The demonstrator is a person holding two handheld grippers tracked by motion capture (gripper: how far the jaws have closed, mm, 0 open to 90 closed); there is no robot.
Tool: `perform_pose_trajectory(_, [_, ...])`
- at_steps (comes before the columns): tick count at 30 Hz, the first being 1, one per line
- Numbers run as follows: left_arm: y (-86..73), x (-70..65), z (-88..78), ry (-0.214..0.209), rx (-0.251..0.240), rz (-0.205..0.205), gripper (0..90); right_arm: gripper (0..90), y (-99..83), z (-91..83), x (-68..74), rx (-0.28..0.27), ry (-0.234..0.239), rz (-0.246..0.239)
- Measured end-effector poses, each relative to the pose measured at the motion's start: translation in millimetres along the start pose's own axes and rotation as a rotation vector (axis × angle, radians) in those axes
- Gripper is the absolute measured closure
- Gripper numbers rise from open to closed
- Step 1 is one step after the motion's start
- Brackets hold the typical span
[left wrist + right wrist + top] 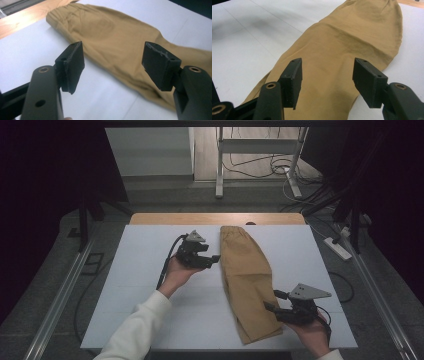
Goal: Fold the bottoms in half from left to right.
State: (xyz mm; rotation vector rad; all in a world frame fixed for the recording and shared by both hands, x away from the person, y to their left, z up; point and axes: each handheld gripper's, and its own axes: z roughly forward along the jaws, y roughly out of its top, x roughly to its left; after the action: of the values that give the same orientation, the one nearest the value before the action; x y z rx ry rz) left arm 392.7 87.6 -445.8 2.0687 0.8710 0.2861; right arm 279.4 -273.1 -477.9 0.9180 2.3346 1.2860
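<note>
Here we are above the white table (150,285), and the star of the show is a pair of tan trousers (247,280), folded lengthwise into one long strip. It runs from the far edge, right of centre, down toward the near edge, the elastic waistband at the far end by the wooden strip (175,218), the leg ends at the near end.

Left gripper (212,259) first: it sits in the person's left hand, just beside the trousers' left edge, up near the waist half. Its jaws stand well apart with nothing between them. In the left gripper view the left gripper (112,63) looks across bare white table toward the trousers (117,37), and both pads hang clear of the cloth (close, mind you, but not touching).

Over to the right gripper (270,300), held at the near right, its grey plate on top. It points in at the right edge of the trousers close to the leg ends. In the right gripper view the right gripper (327,72) has its jaws spread wide over the trousers (352,42), with the fabric lying flat beneath and between them. No fold is pinched or lifted, and the pads grip nothing.

The cloth lies smooth, with a few soft creases near the waistband.
</note>
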Motion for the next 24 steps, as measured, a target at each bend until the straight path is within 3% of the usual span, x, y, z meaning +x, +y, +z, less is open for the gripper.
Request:
perform_pose_trajectory(8, [-24.3,-5.9,-24.7,0.004,0.002,0.0,32.3,40.9,0.9,3.3,-0.9,0.001,0.002,-0.007])
perform_pose_trajectory(11, [-33.7,-10.6,-36.0,0.012,0.01,0.021,31.8,40.8,1.4,6.6,0.4,0.015,0.01,-0.014])
perform_pose_trajectory(24, [-66.7,-4.8,-62.5,0.021,0.008,-0.024,30.5,40.2,5.6,17.7,7.4,0.028,0.024,-0.052])
